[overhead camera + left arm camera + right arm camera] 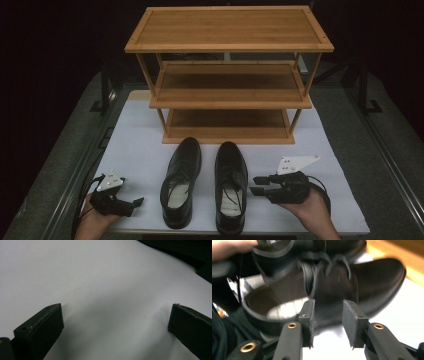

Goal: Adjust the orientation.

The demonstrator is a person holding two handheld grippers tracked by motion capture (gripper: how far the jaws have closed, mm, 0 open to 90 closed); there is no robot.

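Observation:
Two black lace-up shoes stand side by side on the white mat (135, 145), toes toward the rack: the left shoe (181, 182) and the right shoe (230, 185). My right gripper (256, 185) is just right of the right shoe and points at its side. In the right gripper view its jaws (328, 312) stand apart with nothing between them, and the blurred right shoe (372, 280) lies just beyond the tips. My left gripper (131, 204) rests at the mat's front left, pointing toward the left shoe. Its jaws (115, 317) are wide open over bare mat.
A three-tier wooden shoe rack (227, 45) stands at the back of the mat, its shelves bare. A dark shoe edge (197, 255) crosses the top right of the left gripper view. Grey table surface (360, 150) flanks the mat on both sides.

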